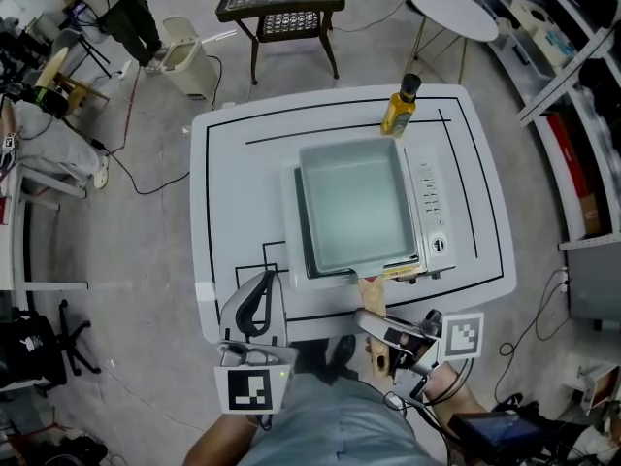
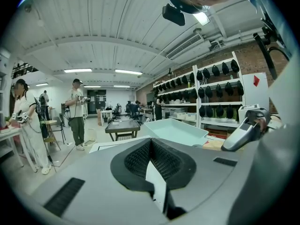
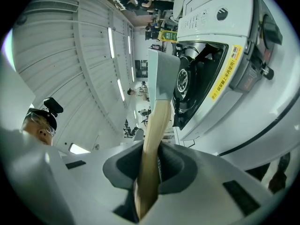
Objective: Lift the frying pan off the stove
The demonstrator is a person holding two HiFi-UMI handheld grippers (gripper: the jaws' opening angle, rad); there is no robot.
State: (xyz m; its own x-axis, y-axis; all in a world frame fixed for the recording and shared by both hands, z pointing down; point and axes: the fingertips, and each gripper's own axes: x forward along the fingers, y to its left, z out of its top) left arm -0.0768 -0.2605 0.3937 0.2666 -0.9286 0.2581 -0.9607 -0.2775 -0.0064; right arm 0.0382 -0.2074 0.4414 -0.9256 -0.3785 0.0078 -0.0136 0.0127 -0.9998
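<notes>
The pan (image 1: pixel 354 212) sits on the stove (image 1: pixel 434 202) in the middle of the table (image 1: pixel 233 183), with its handle (image 1: pixel 371 291) toward the near edge. The right gripper (image 1: pixel 380 326) has its jaws clamped on the handle. The left gripper (image 1: pixel 257 304), at the near edge, has its jaws closed and empty.

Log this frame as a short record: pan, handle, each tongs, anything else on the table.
pan: square pale-teal frying pan over the stove; cannot tell if it is clear of the burner
handle: wooden handle, pointing toward the person
right tongs: shut on the wooden handle
left tongs: shut, empty, near the table front edge
other: yellow bottle behind the stove
</notes>
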